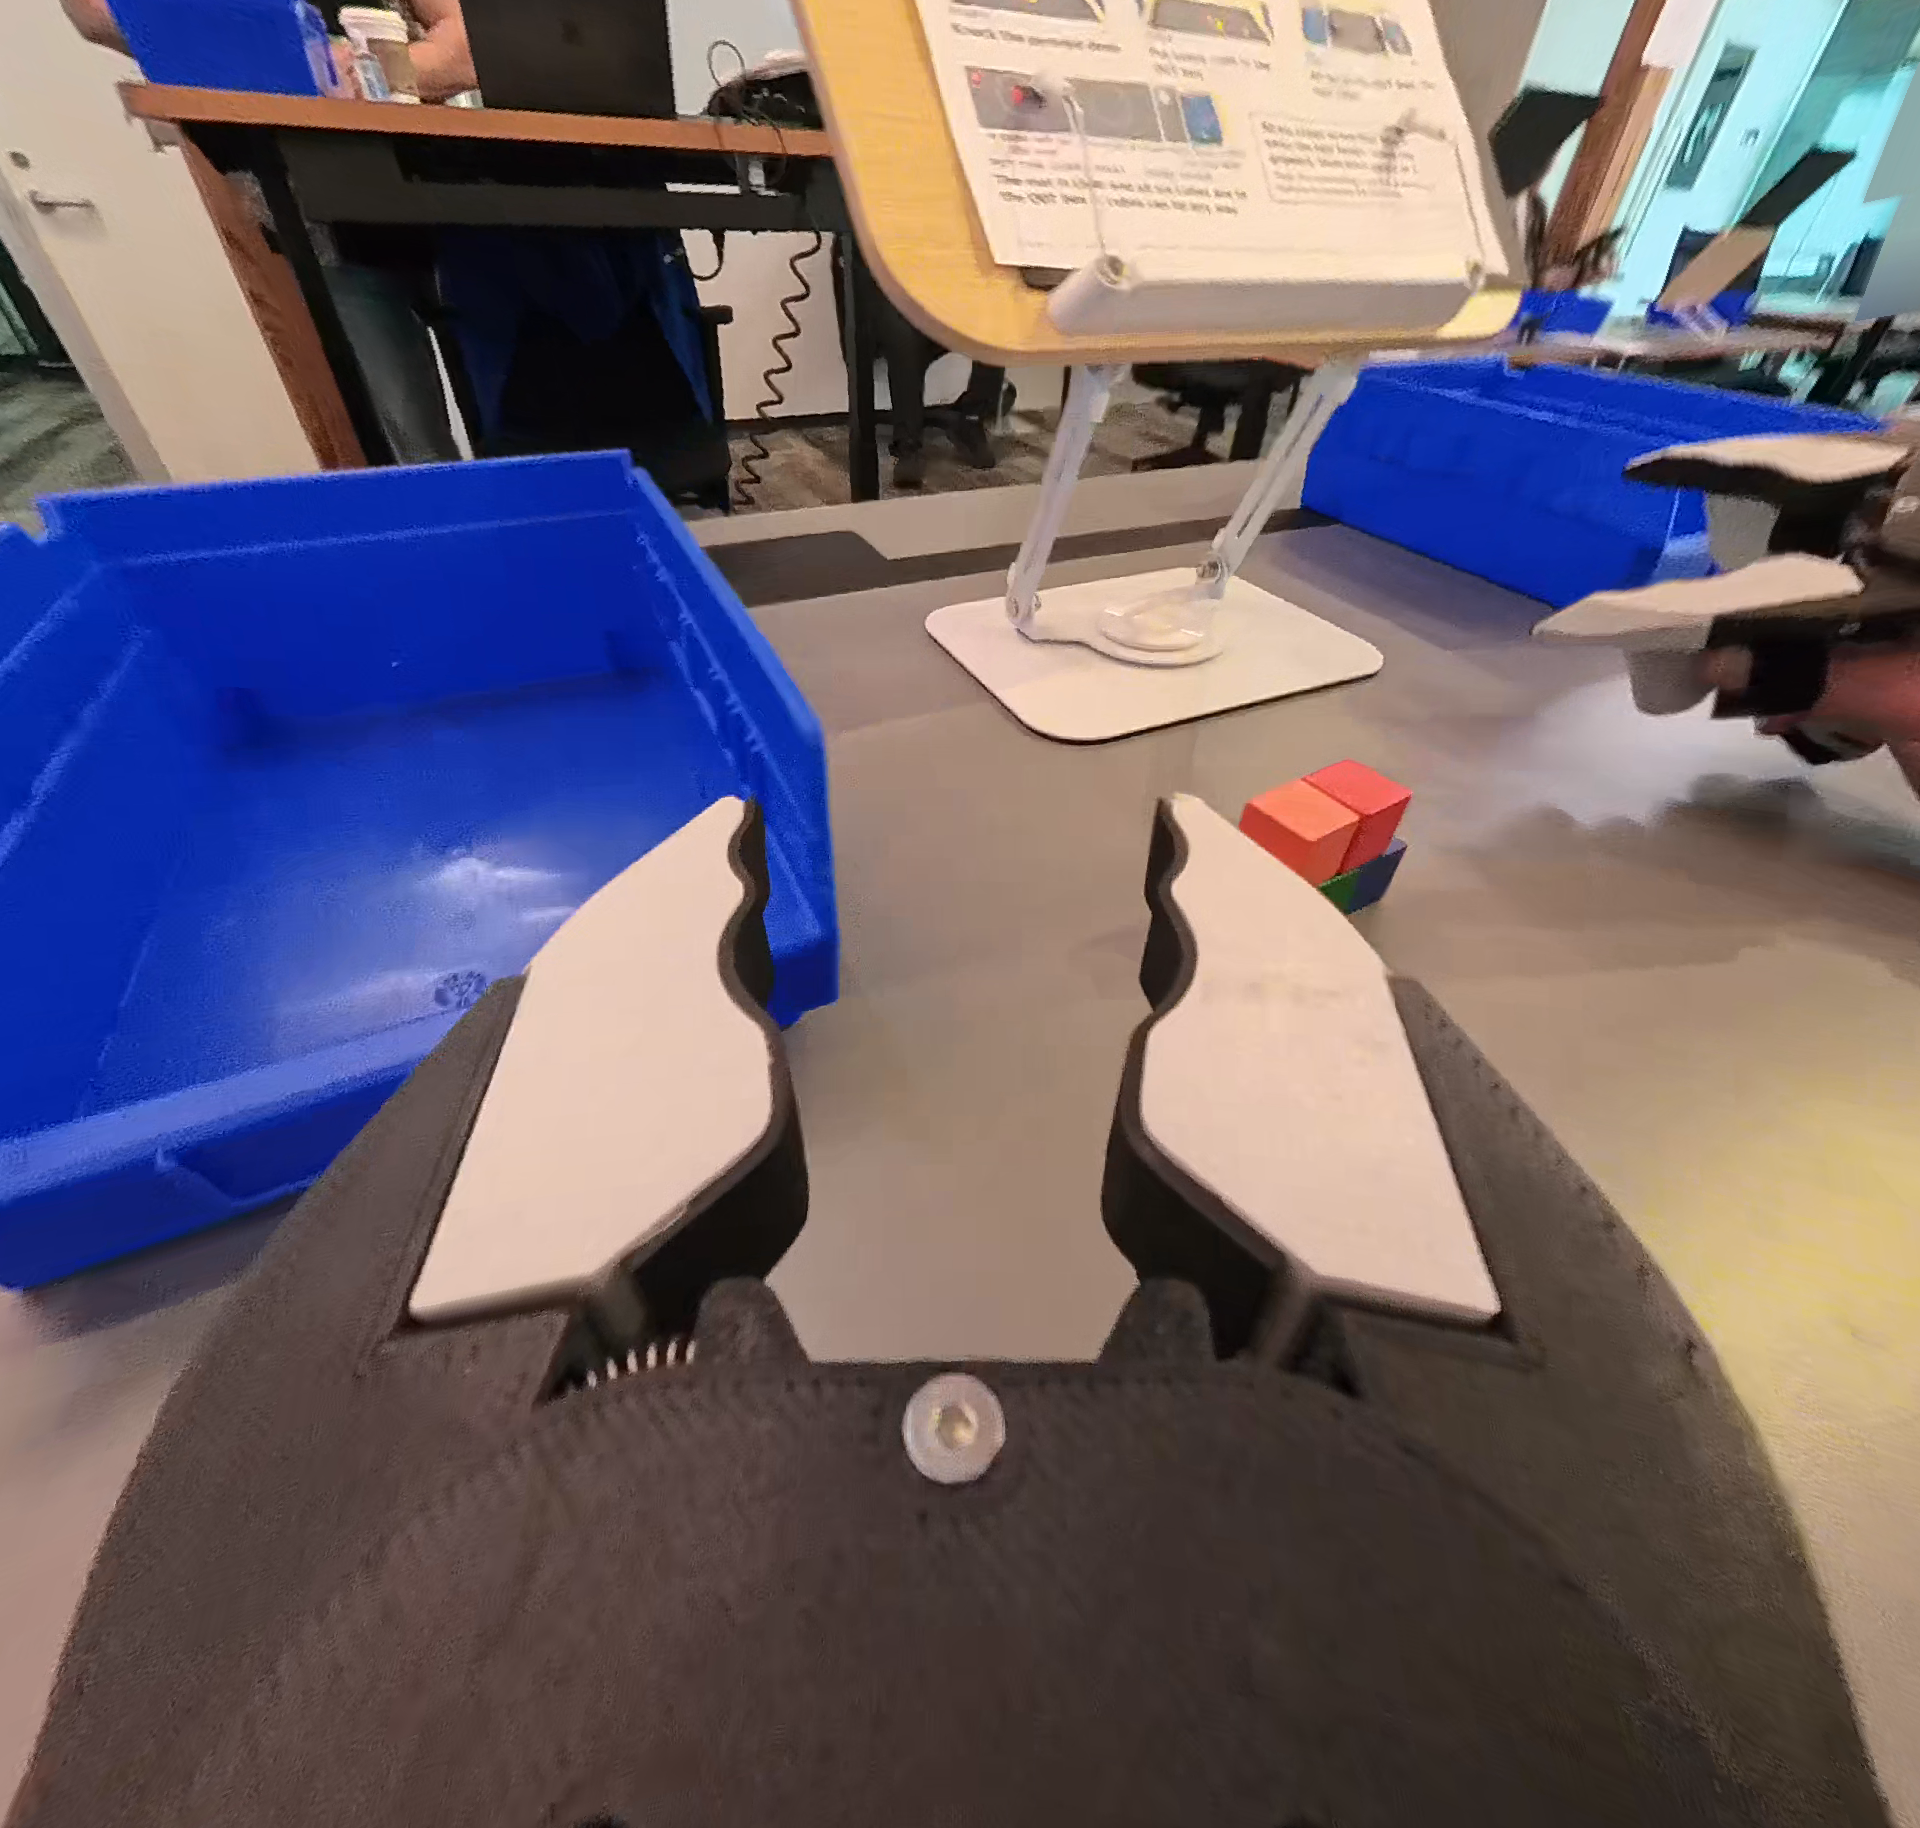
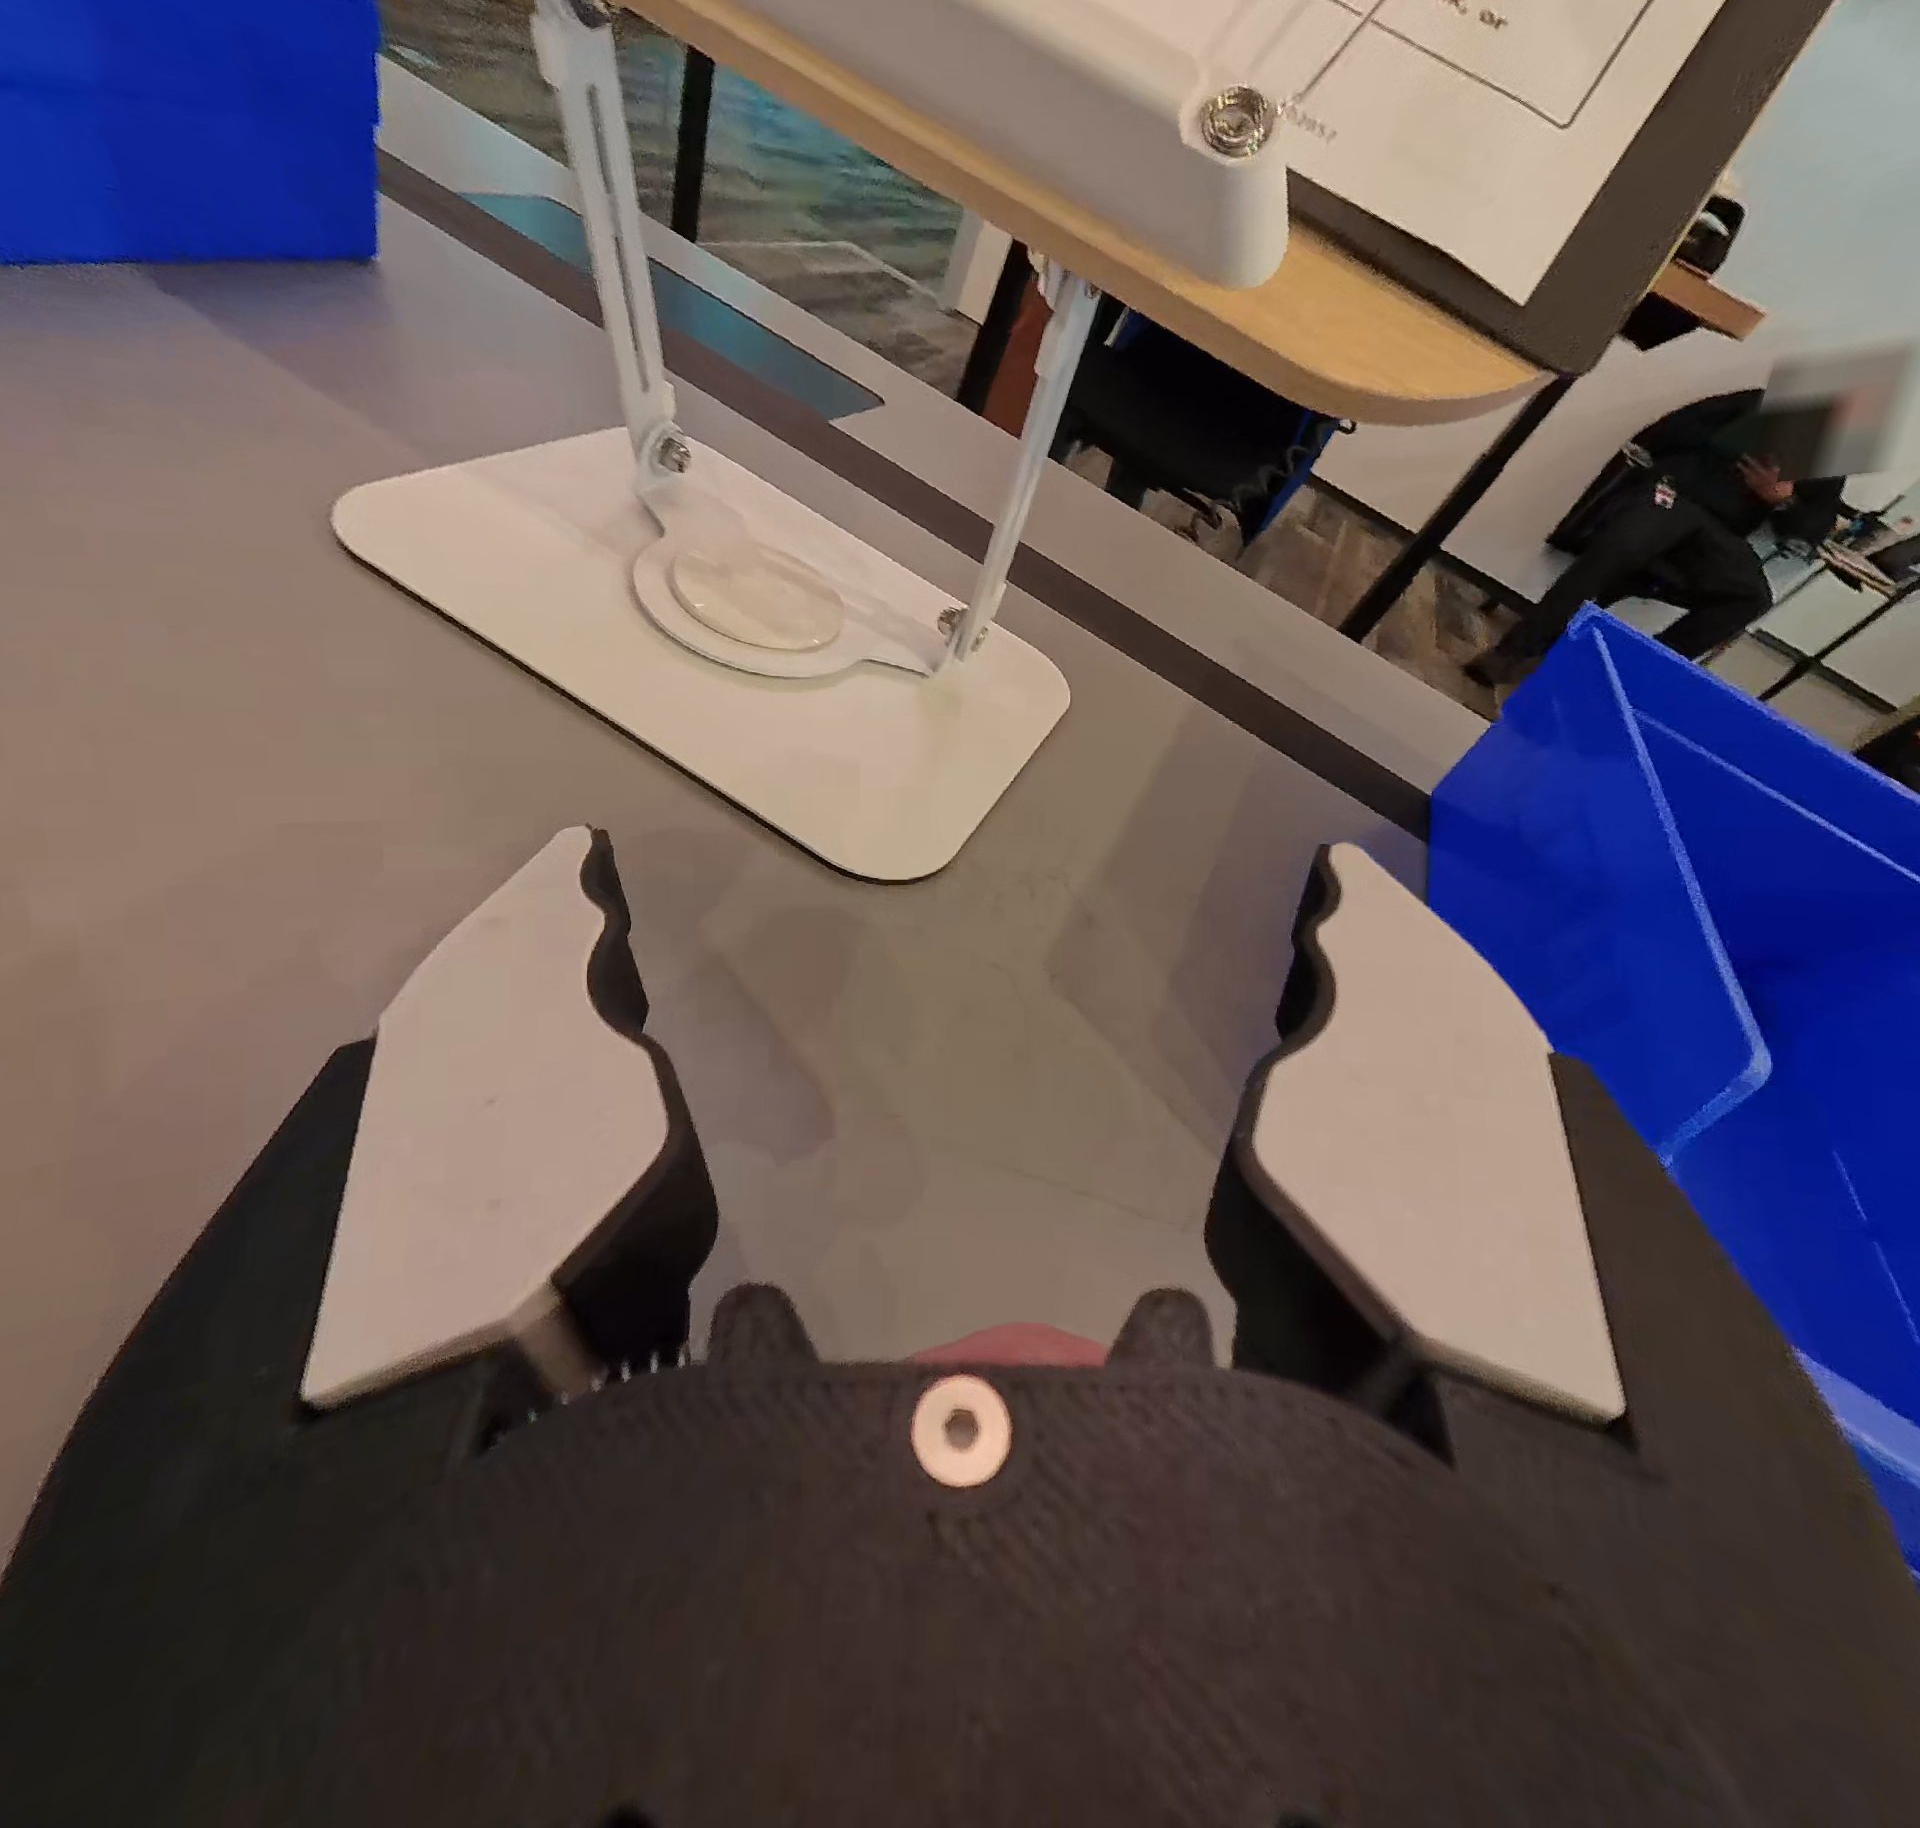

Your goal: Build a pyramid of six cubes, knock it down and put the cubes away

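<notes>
In the left wrist view a small stack of cubes stands on the grey table point(image 1: 987, 947): an orange cube point(image 1: 1297, 828) and a red cube point(image 1: 1361, 802) rest on a green cube point(image 1: 1342, 888) and a blue cube point(image 1: 1380, 872). My left gripper point(image 1: 956, 822) is open and empty, just left of the stack and a little short of it. My right gripper point(image 2: 961, 843) is open and empty above bare table; it also shows at the right edge of the left wrist view point(image 1: 1590, 552), beyond the stack. No cubes show in the right wrist view.
An empty blue bin point(image 1: 312, 843) stands on the left, another blue bin point(image 1: 1507, 469) at the far right; both show in the right wrist view point(image 2: 177, 95) point(image 2: 1662, 895). A white stand point(image 1: 1153, 656) point(image 2: 707, 635) holding an instruction sheet stands at the back. People sit at desks beyond. The orange cube point(image 1: 1297, 828) lies some 12 cm from my left tips, 20 cm from my right tips.
</notes>
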Available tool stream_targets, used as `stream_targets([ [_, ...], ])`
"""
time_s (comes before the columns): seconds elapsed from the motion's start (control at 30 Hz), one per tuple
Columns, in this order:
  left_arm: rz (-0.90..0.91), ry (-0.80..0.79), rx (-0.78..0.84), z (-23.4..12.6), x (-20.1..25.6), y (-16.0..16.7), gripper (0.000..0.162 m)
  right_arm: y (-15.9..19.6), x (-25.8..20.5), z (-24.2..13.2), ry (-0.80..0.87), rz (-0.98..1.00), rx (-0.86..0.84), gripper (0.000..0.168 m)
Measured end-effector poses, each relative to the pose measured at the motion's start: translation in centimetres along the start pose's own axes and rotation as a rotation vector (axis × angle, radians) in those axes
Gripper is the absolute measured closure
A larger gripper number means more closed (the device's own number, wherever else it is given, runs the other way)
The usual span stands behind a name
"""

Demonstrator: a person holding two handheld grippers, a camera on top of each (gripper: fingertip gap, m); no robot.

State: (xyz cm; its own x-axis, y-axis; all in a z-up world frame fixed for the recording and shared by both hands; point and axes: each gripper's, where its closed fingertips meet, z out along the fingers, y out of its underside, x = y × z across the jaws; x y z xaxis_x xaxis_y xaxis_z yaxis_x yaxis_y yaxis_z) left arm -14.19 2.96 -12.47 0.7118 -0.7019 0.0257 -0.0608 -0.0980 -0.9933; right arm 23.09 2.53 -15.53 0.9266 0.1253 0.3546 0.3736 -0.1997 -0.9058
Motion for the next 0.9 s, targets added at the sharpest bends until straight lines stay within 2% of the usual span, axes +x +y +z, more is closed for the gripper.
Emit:
stream_targets([
  [0.33,0.106,-0.056,-0.055,3.3,2.2,0.9,0.082,0.2,0.0,-0.6,-0.021,0.054,0.006,0.042],
  [0.5,0.139,-0.084,-0.079,3.9,2.0,2.1,0.08,0.5,0.5,-0.6,-0.02,0.094,-0.001,0.04],
  [0.9,0.141,-0.098,-0.049,3.8,1.7,1.7,0.08,0.8,0.5,-0.5,-0.014,0.094,-0.012,0.039],
])
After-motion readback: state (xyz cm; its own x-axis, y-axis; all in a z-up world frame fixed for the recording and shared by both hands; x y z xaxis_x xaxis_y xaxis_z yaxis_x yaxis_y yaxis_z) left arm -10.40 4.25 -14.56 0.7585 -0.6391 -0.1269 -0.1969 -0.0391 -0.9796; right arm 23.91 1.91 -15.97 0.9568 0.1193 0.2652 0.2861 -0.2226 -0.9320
